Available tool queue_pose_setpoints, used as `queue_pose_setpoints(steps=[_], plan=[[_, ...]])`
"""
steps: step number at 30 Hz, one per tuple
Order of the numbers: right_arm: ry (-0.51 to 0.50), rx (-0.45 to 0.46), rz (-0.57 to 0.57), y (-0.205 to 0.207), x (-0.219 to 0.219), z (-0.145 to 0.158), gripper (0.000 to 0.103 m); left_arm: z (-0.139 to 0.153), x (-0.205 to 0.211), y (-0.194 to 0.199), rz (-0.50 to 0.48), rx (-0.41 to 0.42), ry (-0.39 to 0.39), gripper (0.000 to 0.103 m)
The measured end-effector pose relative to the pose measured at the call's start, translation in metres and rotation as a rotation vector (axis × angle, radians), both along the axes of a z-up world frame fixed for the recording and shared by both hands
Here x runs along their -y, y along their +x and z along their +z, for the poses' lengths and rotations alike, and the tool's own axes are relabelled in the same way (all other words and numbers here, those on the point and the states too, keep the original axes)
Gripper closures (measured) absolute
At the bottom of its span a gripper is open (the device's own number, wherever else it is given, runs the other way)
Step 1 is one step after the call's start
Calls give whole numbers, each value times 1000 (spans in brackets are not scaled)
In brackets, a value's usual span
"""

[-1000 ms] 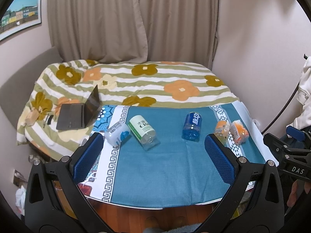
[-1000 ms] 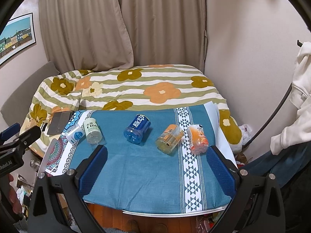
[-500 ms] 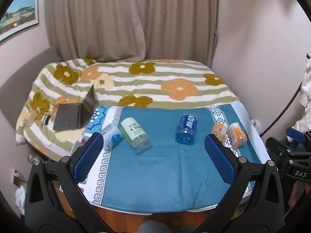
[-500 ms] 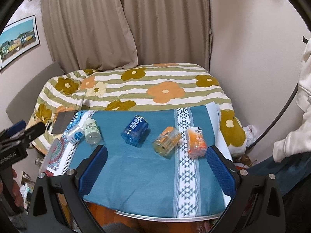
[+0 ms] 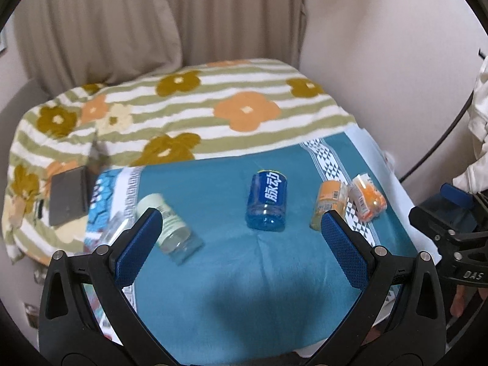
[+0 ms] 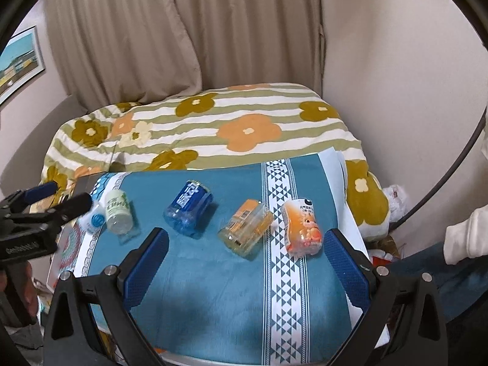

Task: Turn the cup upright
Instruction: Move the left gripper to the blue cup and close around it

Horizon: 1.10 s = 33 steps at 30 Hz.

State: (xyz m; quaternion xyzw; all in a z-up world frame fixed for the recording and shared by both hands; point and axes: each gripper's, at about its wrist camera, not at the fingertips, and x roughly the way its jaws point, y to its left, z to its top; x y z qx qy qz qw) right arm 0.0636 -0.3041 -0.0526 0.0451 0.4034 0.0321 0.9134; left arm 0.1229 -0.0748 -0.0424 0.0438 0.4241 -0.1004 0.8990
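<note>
Five cups are seen lying on their sides on the bench [image 5: 274, 289]. The blue cup [image 5: 267, 202] lies at 12 o'clock from the left gripper [image 5: 241, 238], whose fingers are spread and empty; the right gripper [image 6: 244, 254] is likewise released. Light, slippery plastic is judged; mid-body should be gripped.

Both grippers advanced over table [image 5: 231, 289]; cups nearer, unmoved.
</note>
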Motion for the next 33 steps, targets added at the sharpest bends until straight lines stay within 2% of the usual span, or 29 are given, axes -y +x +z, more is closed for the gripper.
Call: queue_pose_setpoints(steps=[8, 14, 21, 27, 30, 32, 33], plan=[[8, -64, -79, 41, 5, -24, 2, -49, 30, 71, -108, -143, 31, 0], [6, -107, -142, 66, 11, -42, 2, -92, 48, 107, -162, -259, 25, 0], [-2, -160, -186, 86, 17, -65, 2, -138, 61, 131, -187, -385, 44, 0], [16, -189, -202, 96, 18, -80, 2, -158, 68, 136, -220, -436, 65, 0], [22, -201, -209, 97, 17, -85, 2, -166, 69, 138, -224, -458, 62, 13], [27, -208, -212, 97, 17, -87, 2, -172, 69, 139, -225, -476, 58, 31], [30, -212, -213, 97, 16, -88, 2, -173, 70, 139, -227, -483, 59, 34]])
